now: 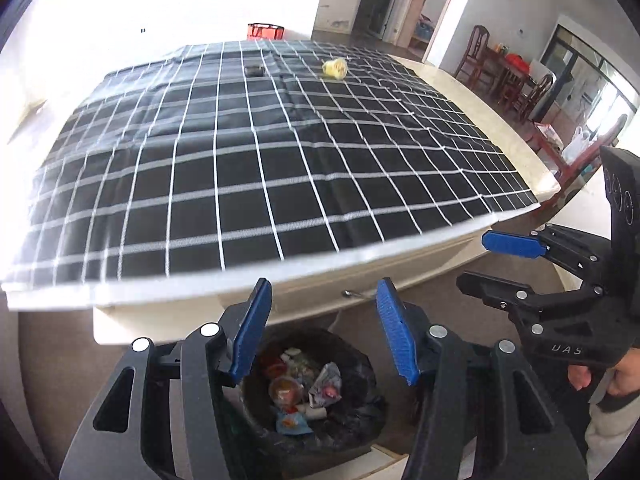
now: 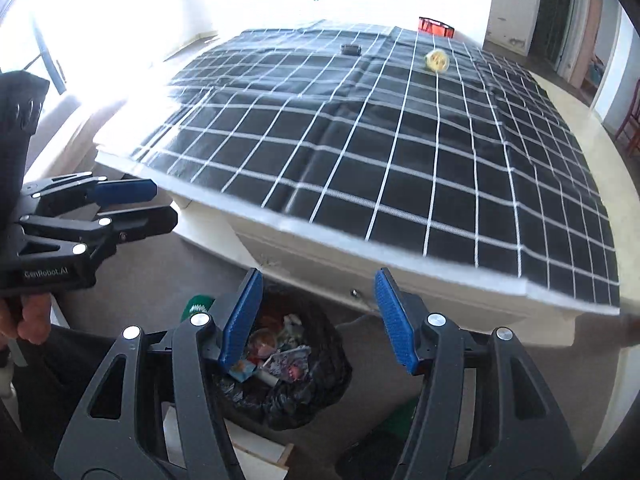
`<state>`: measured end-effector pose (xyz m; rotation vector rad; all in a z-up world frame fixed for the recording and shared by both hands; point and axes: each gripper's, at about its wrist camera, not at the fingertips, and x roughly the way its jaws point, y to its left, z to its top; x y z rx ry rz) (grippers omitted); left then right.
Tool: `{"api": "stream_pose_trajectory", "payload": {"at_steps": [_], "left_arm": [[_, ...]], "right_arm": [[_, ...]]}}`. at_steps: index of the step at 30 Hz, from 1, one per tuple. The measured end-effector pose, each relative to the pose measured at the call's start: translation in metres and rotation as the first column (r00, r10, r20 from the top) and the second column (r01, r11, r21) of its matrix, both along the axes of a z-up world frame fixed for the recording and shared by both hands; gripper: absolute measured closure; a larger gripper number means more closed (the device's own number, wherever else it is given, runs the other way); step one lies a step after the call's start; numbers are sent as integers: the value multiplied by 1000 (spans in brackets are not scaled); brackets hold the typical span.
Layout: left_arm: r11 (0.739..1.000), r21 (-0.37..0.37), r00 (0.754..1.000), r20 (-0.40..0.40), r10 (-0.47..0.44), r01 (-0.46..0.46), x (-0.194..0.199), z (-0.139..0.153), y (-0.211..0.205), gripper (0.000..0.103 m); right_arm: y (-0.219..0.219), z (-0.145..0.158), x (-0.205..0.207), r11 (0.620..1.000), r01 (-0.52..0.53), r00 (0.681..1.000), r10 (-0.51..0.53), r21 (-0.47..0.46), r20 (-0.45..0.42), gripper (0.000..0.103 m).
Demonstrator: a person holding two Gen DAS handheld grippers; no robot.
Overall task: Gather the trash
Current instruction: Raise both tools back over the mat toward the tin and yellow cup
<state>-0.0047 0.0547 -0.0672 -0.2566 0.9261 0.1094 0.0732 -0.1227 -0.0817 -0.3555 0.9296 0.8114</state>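
Observation:
A trash bin (image 1: 352,412) lined with a black bag stands on the floor below the table's near edge, holding several wrappers and cups; it also shows in the right wrist view (image 2: 312,380). My left gripper (image 1: 324,330) is open and empty above the bin. My right gripper (image 2: 320,320) is open and empty, also above the bin. A crumpled yellow piece of trash (image 1: 335,68) lies far back on the table; it shows in the right wrist view (image 2: 437,60) too. A small dark object (image 1: 253,70) lies left of it.
The table wears a black cloth with white grid lines (image 1: 256,160). A red crate (image 1: 265,31) stands behind the table. Wooden chairs and a dining table (image 1: 512,76) are at the far right. A green object (image 2: 198,305) lies on the floor by the bin.

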Motion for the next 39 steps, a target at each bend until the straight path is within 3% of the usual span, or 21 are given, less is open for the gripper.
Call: {"api": "stream_pose_trajectory", "payload": {"at_steps": [8, 13, 21, 26, 39], "left_arm": [[999, 39, 997, 63, -33, 31, 43, 46, 24, 42], [998, 48, 996, 74, -48, 44, 69, 55, 37, 41], [998, 43, 996, 81, -40, 37, 109, 44, 60, 35], [999, 22, 996, 80, -42, 40, 137, 31, 79, 33], [999, 32, 995, 86, -43, 40, 214, 10, 118, 28]], "right_arm": [[-1, 27, 47, 998, 44, 999, -45, 46, 1, 47], [4, 35, 81, 998, 55, 998, -55, 42, 7, 47], [16, 45, 133, 997, 68, 997, -69, 24, 43, 47], [35, 43, 165, 998, 69, 996, -70, 13, 59, 41], [84, 35, 250, 997, 71, 995, -72, 25, 69, 40]]}}
